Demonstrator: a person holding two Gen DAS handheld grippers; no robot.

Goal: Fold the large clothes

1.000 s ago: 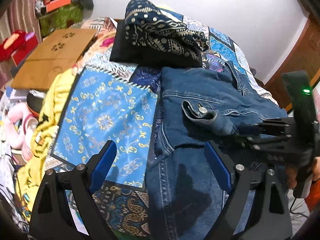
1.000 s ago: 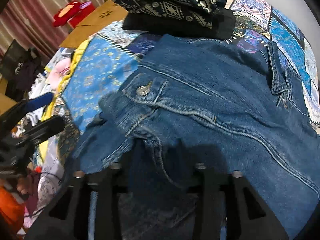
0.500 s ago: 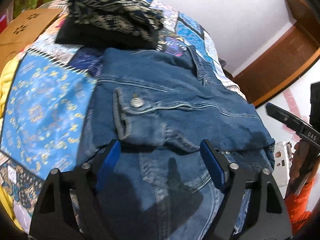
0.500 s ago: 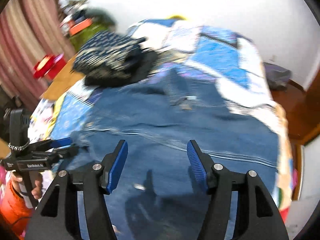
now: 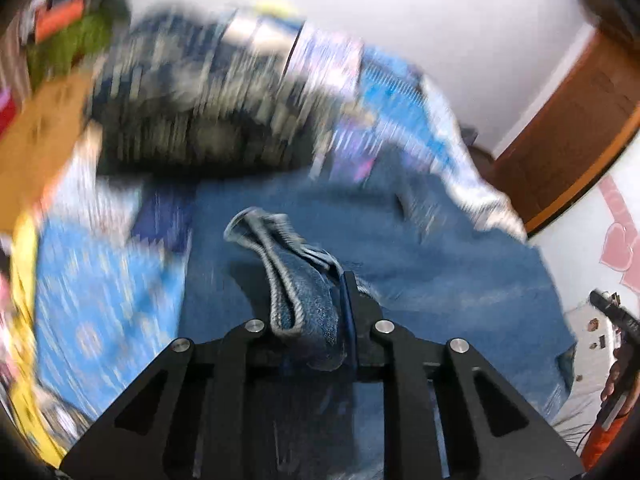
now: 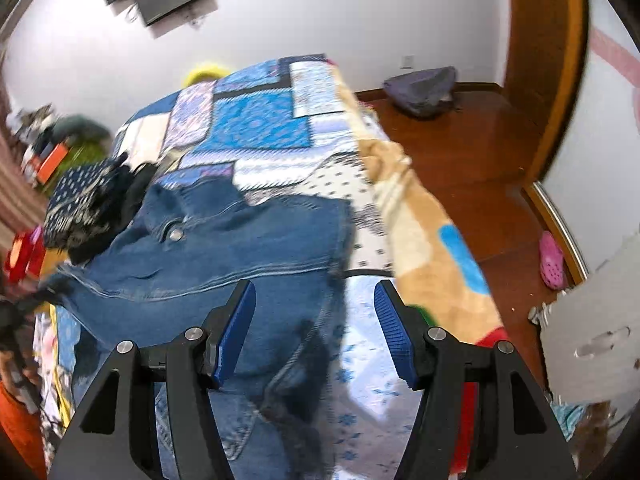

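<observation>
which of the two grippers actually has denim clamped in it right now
The left gripper: its jaws have just closed on a bunched fold of the denim jacket. The right gripper is open above the jacket's edge, with nothing between its blue pads.

In the left wrist view, motion smears the patterned bedspread (image 5: 104, 280) and the dark folded clothes (image 5: 192, 120) into streaks, so no print can be read. A fold of the denim jacket (image 5: 304, 304) covers the left gripper (image 5: 320, 312) and its left finger. The right gripper (image 5: 612, 312) is cut off by the frame's right edge. In the right wrist view, the jacket's lower part runs out past the bottom edge, and the shelf clutter (image 6: 52, 148) at far left is too blurred to identify.
</observation>
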